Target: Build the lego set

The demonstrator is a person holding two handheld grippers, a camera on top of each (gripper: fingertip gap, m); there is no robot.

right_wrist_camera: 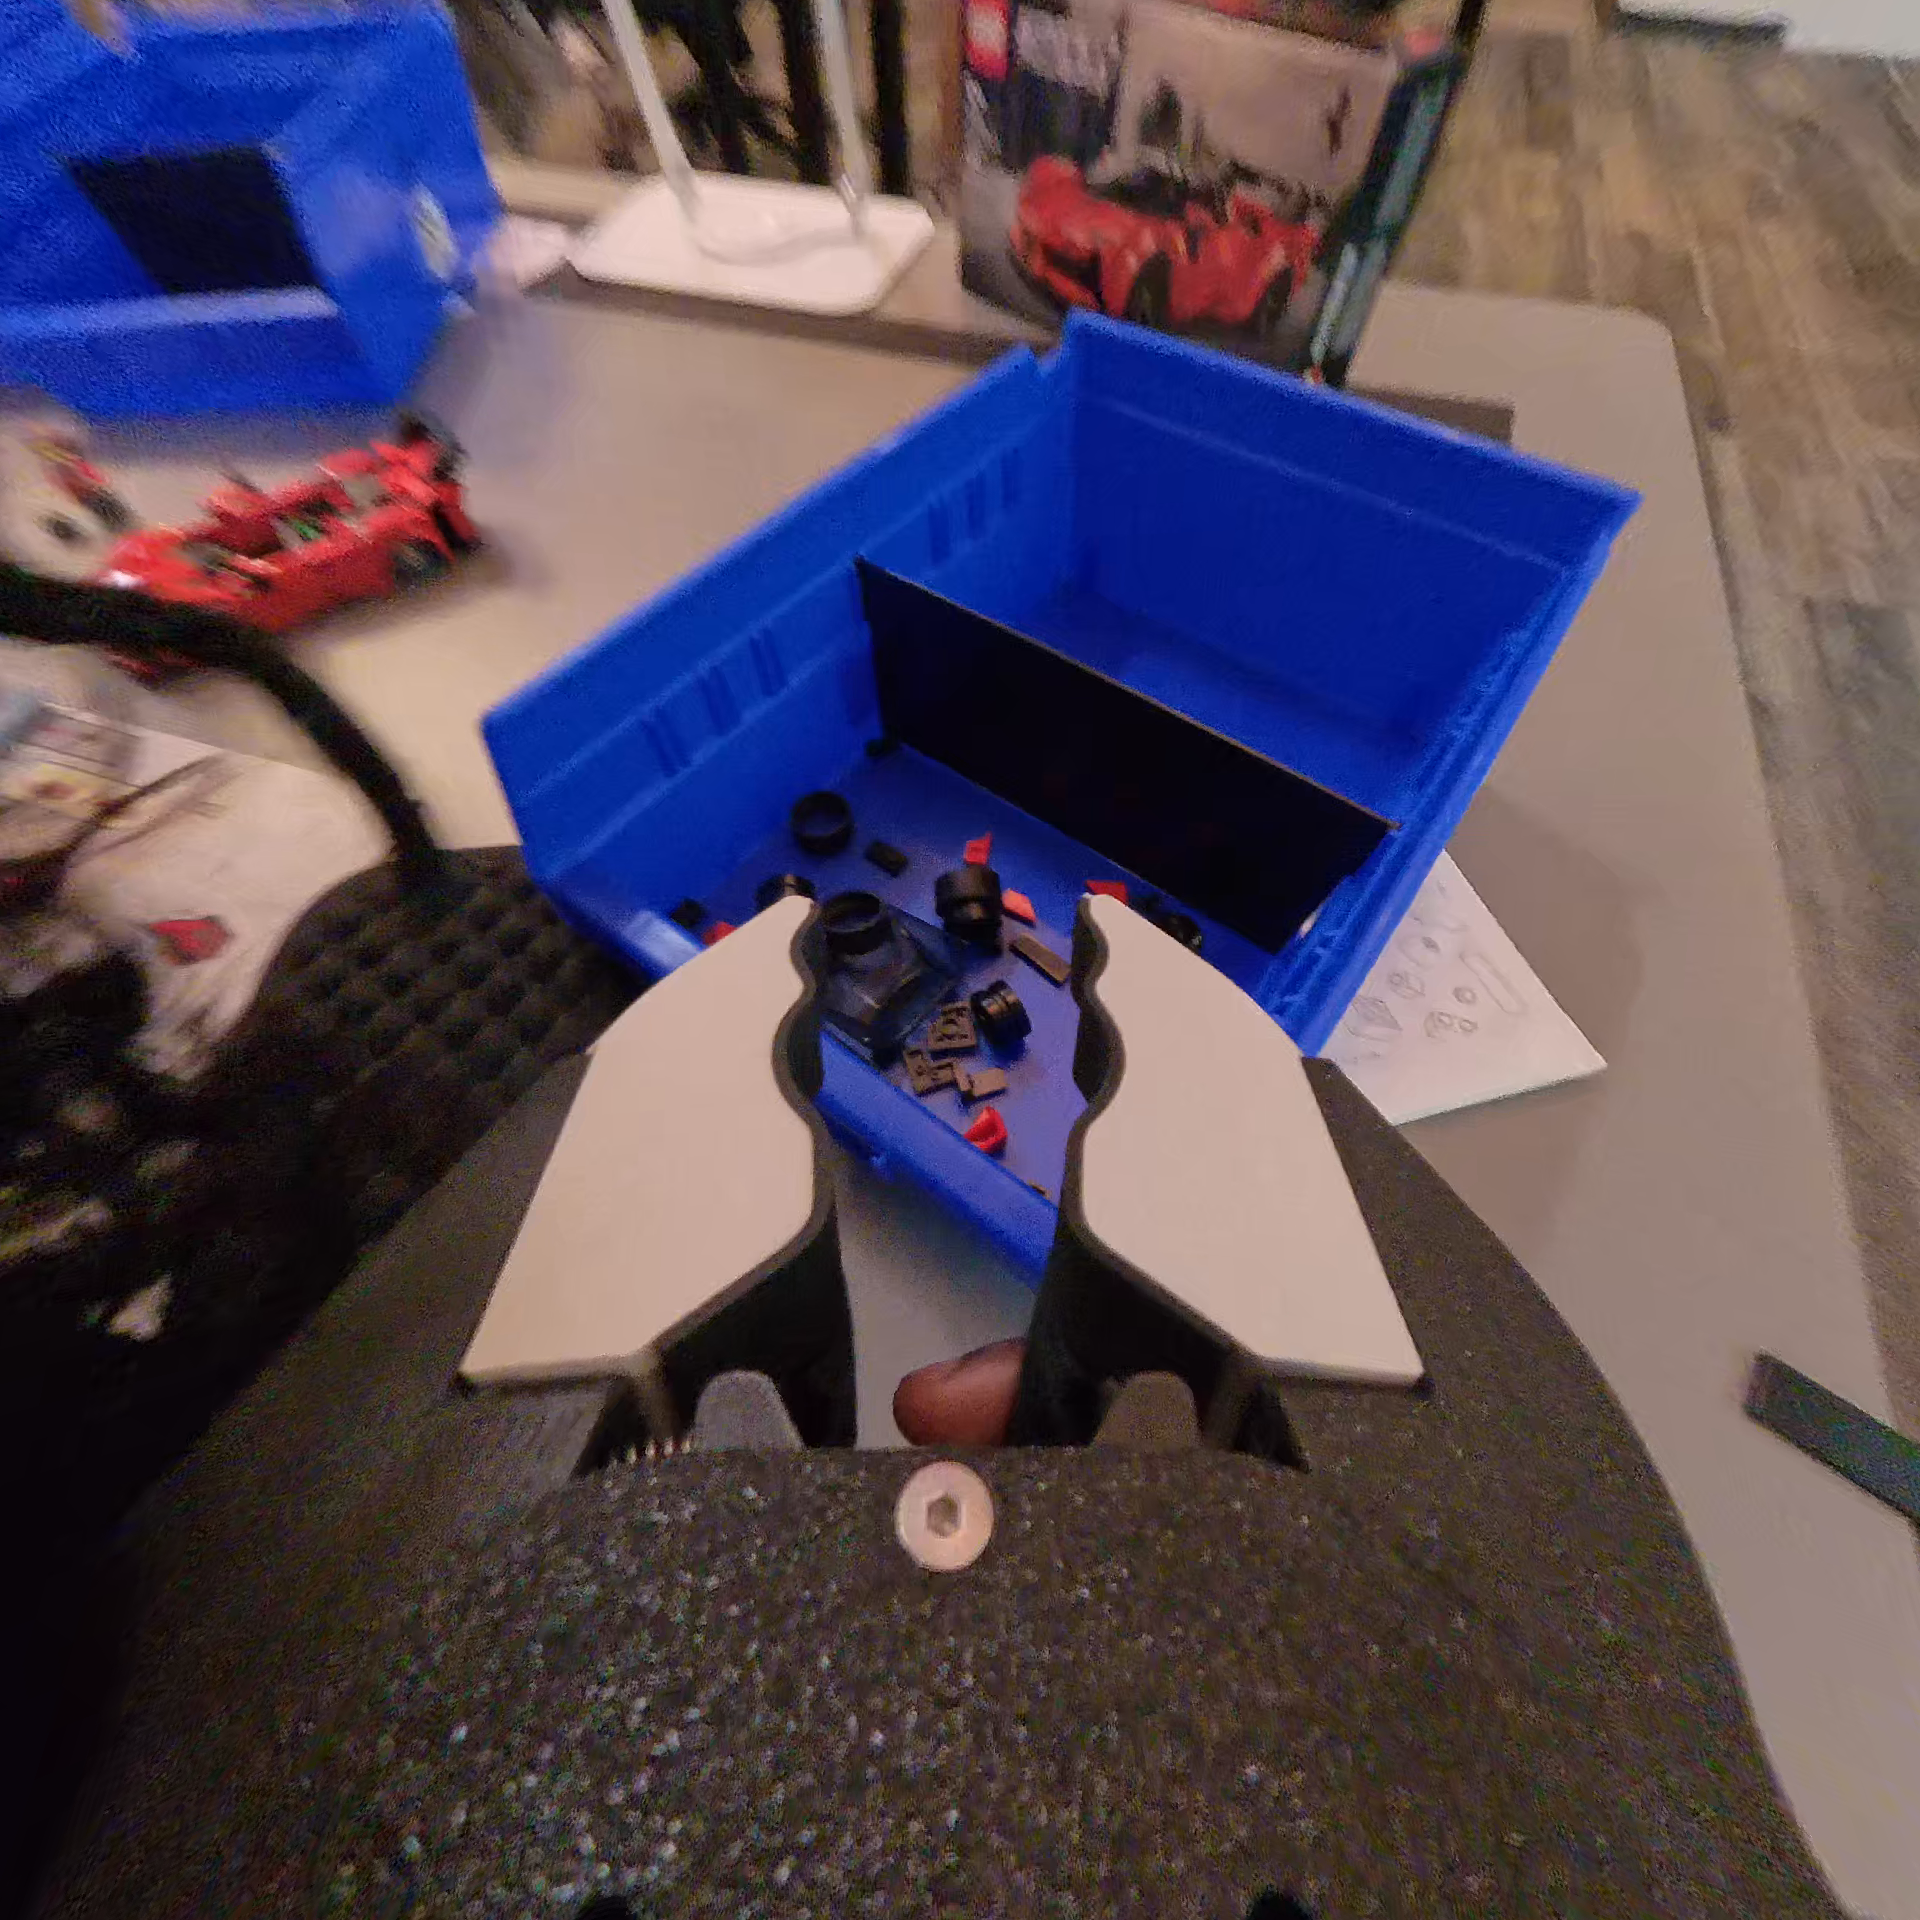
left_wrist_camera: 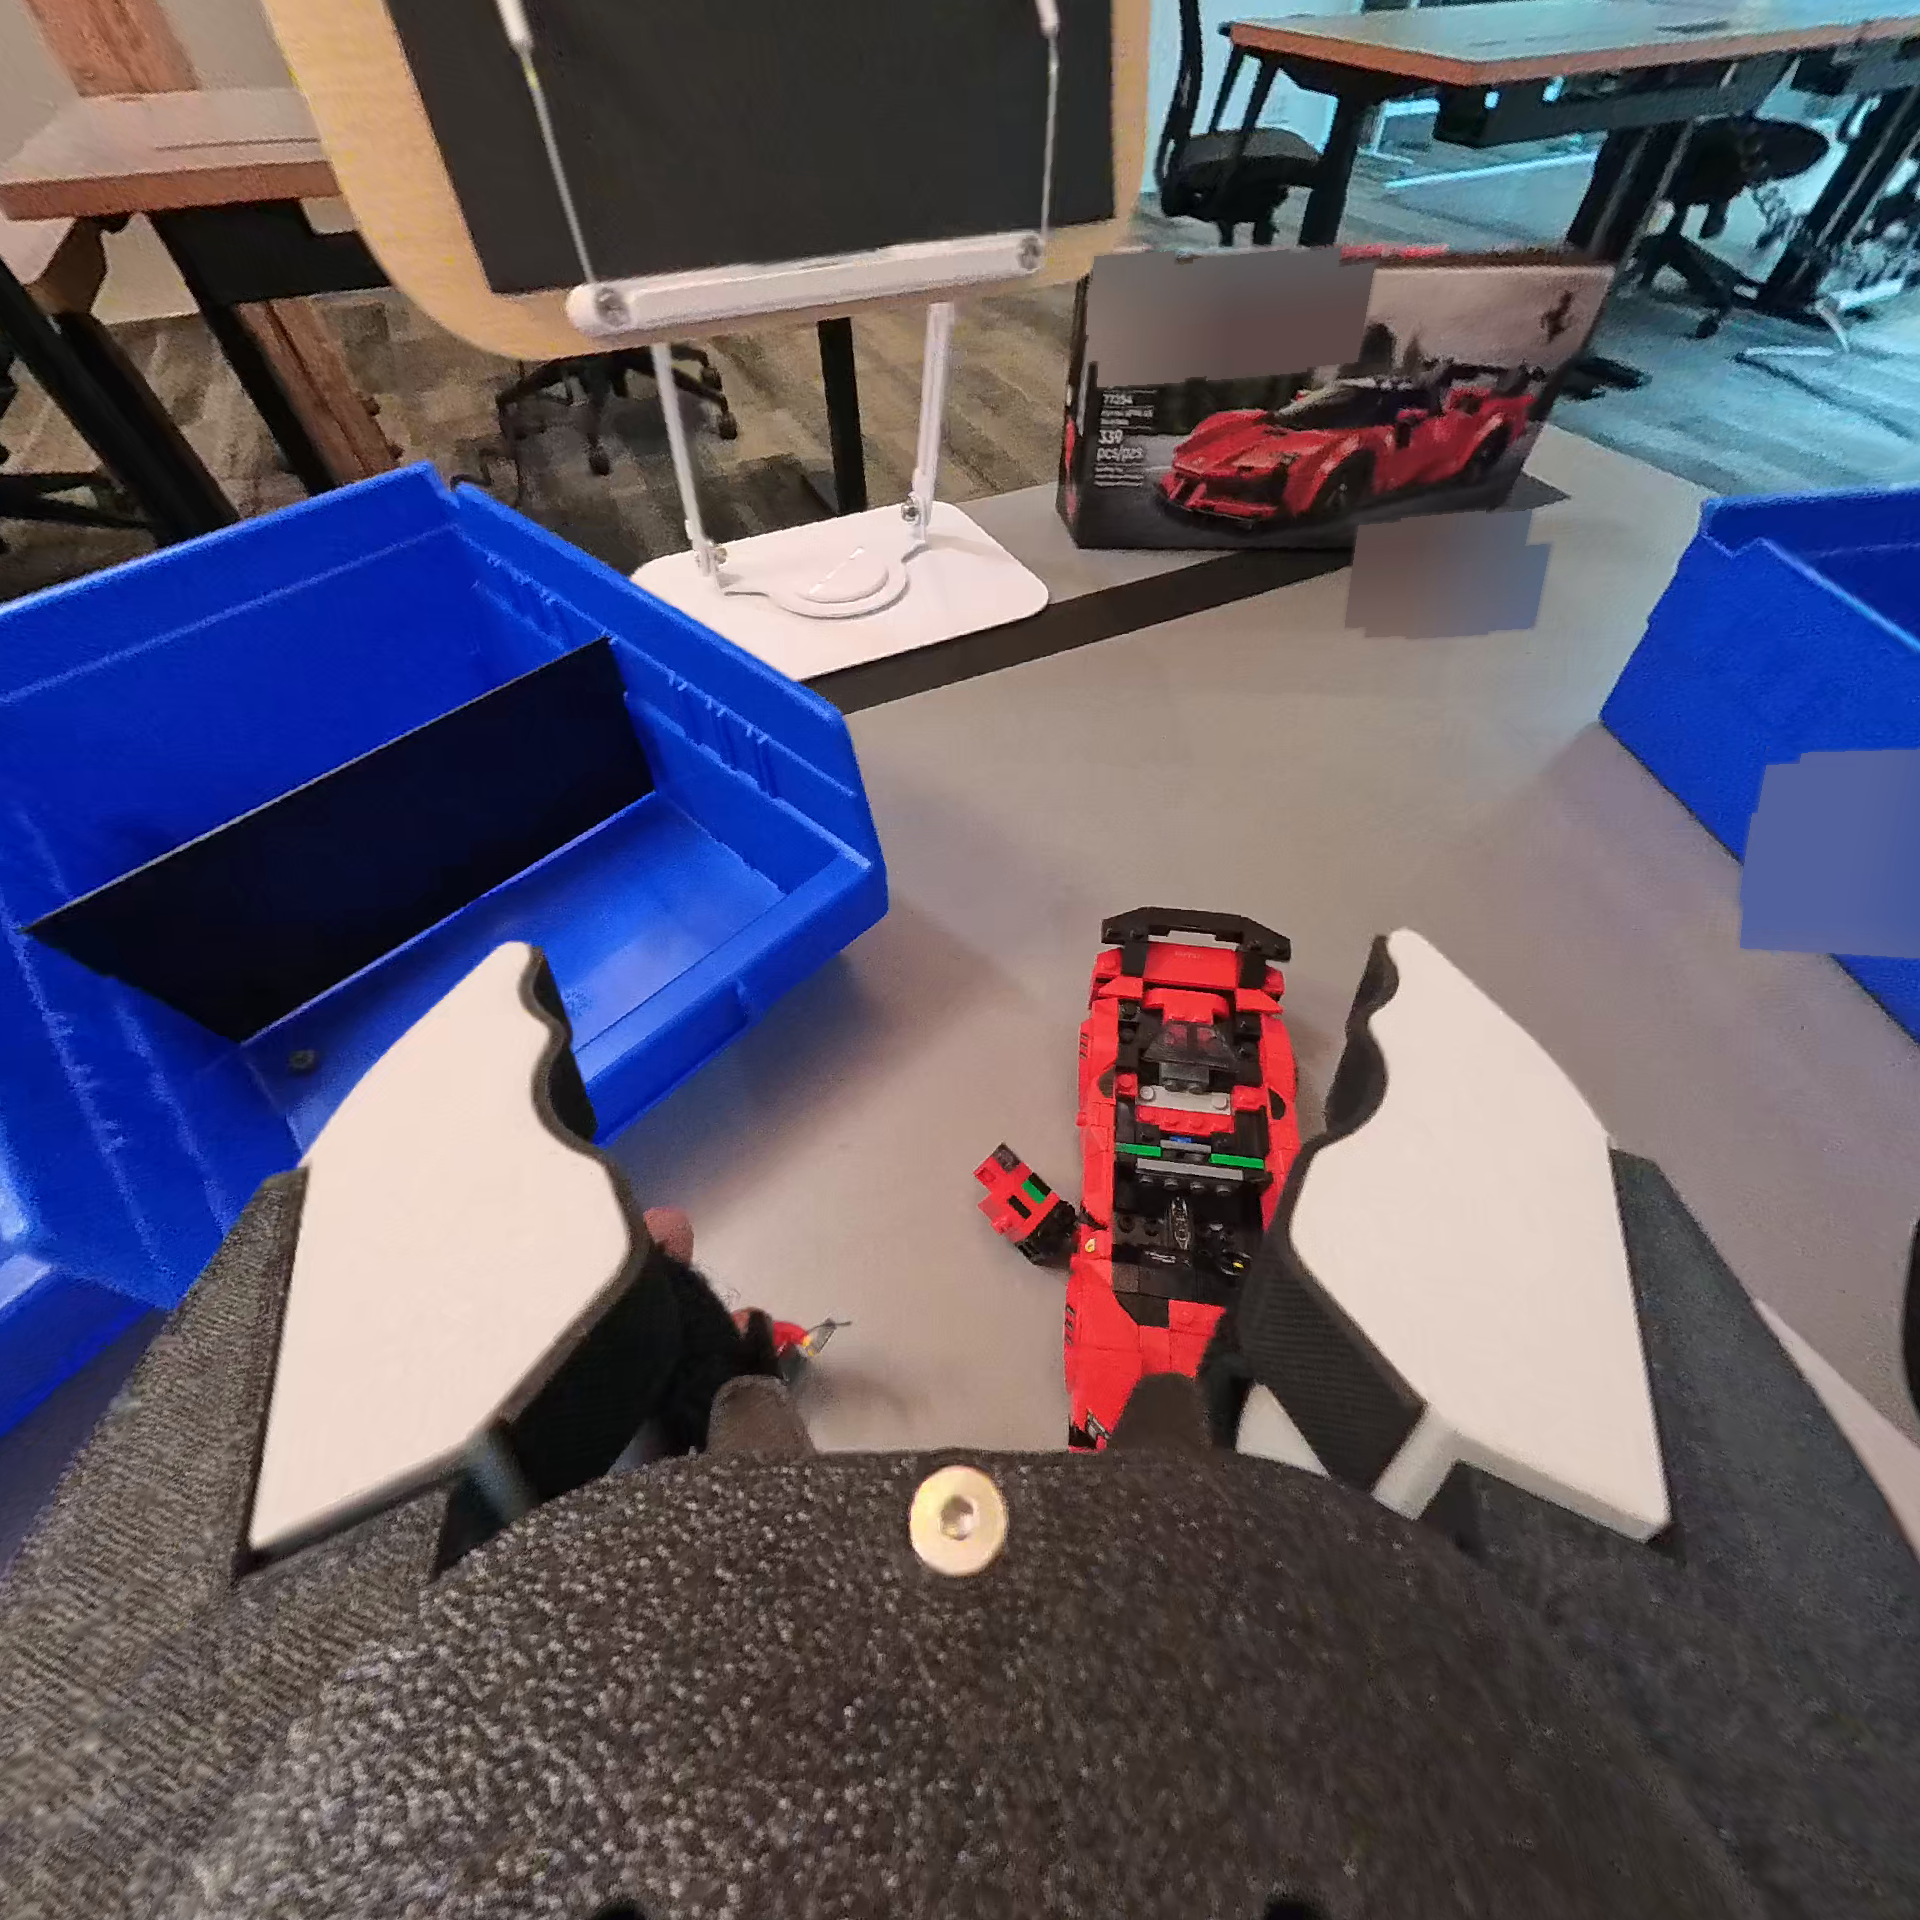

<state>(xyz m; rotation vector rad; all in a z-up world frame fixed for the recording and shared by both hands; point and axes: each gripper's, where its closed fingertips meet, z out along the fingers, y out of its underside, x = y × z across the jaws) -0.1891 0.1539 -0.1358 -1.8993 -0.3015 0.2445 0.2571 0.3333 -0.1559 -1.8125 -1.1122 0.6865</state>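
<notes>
Hovering, left gripper (left_wrist_camera: pixel 961 1049) over red car (left_wrist_camera: pixel 1179 1164), jaws wide, empty; right gripper (right_wrist_camera: pixel 943 940) above blue bin (right_wrist_camera: pixel 1351 540), jaws parted, empty

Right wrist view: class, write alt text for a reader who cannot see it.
An open right gripper hovers over a blue bin whose near compartment holds small black and red bricks. A red toy car sits on the grey table to the left.

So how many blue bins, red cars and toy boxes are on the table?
Blue bins: 2, the left bin and the right bin, which holds loose pieces.
Red cars: 1, the part-built car.
Set boxes: 1, the box at the far edge.
Total: 4
</notes>
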